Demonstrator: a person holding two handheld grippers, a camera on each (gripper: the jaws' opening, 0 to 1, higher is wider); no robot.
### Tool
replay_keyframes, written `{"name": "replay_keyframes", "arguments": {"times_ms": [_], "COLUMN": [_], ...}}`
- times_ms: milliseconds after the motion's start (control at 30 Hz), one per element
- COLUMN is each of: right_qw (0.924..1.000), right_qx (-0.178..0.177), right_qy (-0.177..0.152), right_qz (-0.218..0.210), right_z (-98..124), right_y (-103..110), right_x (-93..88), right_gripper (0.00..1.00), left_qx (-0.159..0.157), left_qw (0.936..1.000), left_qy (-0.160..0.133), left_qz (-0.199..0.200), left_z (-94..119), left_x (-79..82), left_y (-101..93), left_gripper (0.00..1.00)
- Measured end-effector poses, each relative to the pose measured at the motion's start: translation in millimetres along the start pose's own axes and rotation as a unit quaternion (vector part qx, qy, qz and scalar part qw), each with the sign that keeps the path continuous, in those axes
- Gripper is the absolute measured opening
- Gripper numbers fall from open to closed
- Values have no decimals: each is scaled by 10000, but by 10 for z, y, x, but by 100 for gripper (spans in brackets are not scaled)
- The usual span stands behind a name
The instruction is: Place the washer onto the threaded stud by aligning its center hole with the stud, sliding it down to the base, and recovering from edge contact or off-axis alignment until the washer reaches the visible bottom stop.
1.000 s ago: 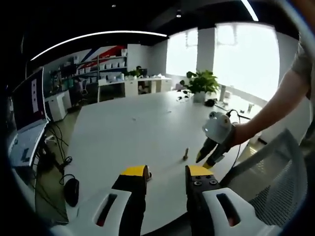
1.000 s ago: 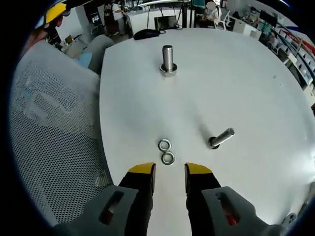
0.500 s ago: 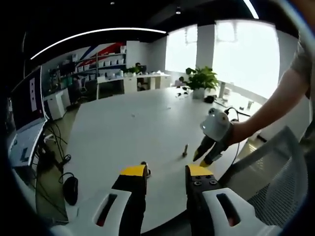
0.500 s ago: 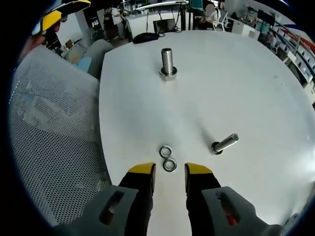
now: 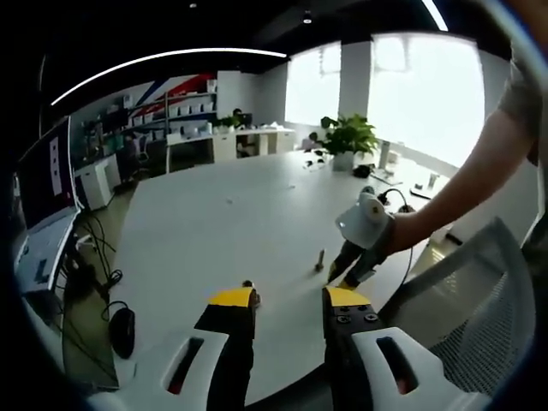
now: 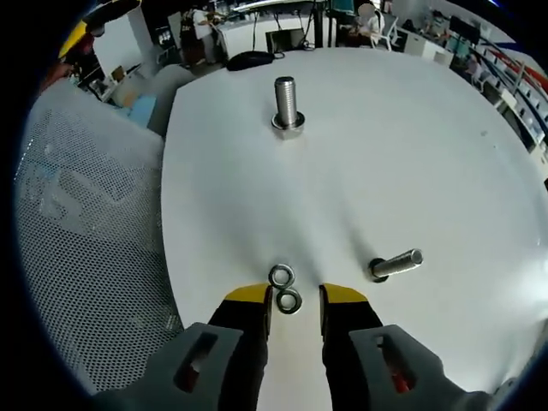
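We see two washers [image 6: 285,288] lying flat on the white tabletop [image 6: 411,154], touching each other. They sit right at the tips of the right gripper [image 6: 291,296], the nearer one between its yellow-tipped jaws. Those jaws are parted and hold nothing; we cannot tell whether they touch the washer.

The upright stud [image 6: 287,106] stands head-down well beyond the washers, near the far tabletop edge, threads up. A second bolt [image 6: 395,264] lies on its side to the right of the washers, apart from them.

A mesh chair back [image 6: 77,231] sits left of the tabletop in the right gripper view. A dark object, too small to identify, lies past the stud at the tabletop edge.

In the left gripper view, the left gripper [image 5: 288,300] hangs above the near tabletop edge, jaws parted, nothing between them. The upright stud [image 5: 249,289] peeks just beside its left jaw tip. The lying bolt [image 5: 319,260] shows further out. The right gripper [image 5: 351,272] comes in from the right, held by a person's hand [image 5: 402,231], tips down at the tabletop. A potted plant [image 5: 347,144] stands at the far end.
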State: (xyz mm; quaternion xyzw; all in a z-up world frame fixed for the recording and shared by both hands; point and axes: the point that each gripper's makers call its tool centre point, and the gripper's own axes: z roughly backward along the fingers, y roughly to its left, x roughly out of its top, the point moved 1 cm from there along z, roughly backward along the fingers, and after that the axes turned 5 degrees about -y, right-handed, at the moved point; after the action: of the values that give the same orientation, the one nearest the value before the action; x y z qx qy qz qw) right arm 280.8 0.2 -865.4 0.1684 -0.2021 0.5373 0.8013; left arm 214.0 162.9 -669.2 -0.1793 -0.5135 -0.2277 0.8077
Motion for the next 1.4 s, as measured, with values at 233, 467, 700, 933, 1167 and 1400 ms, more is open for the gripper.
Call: {"name": "replay_keyframes", "arguments": {"times_ms": [233,467,700,933,1167,1400], "right_qw": [9981,9965,9950,9960,9958,9986], "right_qx": [51,47,53,28,38,177], "right_qy": [181,205,192,114,97,-78], "right_qz": [592,806,978,888,906,492], "right_z": [34,62,55,66,89,127], "right_y": [26,44,55,55,20,13], "right_x": [-106,-140,-169,-178,-232,-260], "right_gripper": [24,21,14,14,10,13], "left_qx": [-17,-33,-95,-108,-118,-86], "left_qw": [9999,9999,9999,9999,9997,9999], "left_qy": [-64,-62,34,105,190,147], "left_qz": [79,92,38,24,-18,-29], "left_z": [5,5,-14,-21,-29,-17], "left_x": [11,11,-16,-45,-76,-63], "left_y": [21,7,-21,-28,-35,-23], "left_gripper": [29,29,29,29,29,29]}}
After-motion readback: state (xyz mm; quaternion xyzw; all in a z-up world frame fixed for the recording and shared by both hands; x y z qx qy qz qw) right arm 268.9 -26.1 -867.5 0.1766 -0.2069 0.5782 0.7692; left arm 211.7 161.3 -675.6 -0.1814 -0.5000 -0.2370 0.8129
